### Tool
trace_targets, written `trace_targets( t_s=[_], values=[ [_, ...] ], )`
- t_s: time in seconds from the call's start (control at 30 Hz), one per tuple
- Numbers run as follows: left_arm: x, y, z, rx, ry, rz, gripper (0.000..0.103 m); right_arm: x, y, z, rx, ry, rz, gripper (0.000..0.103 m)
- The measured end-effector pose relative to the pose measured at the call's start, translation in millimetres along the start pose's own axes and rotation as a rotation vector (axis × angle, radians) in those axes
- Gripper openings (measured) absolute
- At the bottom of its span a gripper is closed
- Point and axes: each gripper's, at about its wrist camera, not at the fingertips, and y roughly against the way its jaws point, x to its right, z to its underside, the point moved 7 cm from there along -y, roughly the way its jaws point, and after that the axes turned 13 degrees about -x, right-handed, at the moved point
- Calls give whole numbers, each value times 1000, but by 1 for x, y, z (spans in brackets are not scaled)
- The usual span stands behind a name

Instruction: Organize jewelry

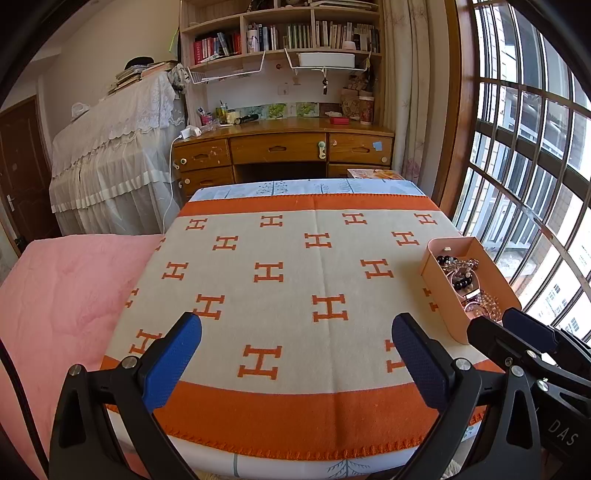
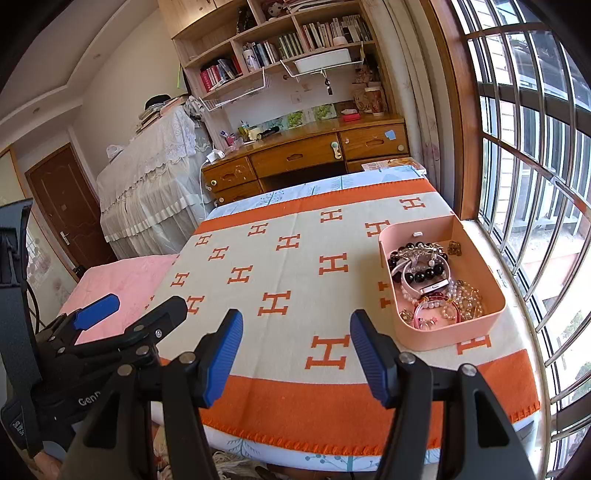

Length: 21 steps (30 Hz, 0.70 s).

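Pink, the jewelry box (image 1: 448, 295) sits near the right edge of the orange-and-cream blanket (image 1: 288, 280) in the left wrist view; the left gripper (image 1: 297, 354) hangs released over the near edge.

From the right wrist, the right gripper (image 2: 296, 347) is spread wide too, nothing between its pads, just short of the box's near corner; bracelets (image 2: 424, 275) lie heaped inside.

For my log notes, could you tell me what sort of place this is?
Most likely a home bedroom or study: a wooden desk under a bookshelf, and a blanket over a bed-like surface beside a barred window.
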Motion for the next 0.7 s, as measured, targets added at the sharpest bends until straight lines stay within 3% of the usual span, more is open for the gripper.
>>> trace_targets(
  t_s=[0.7],
  values=[
    [-4,-1,5,-7,6,4,102,-1,1,0,-3,-1,0,61]
  ],
)
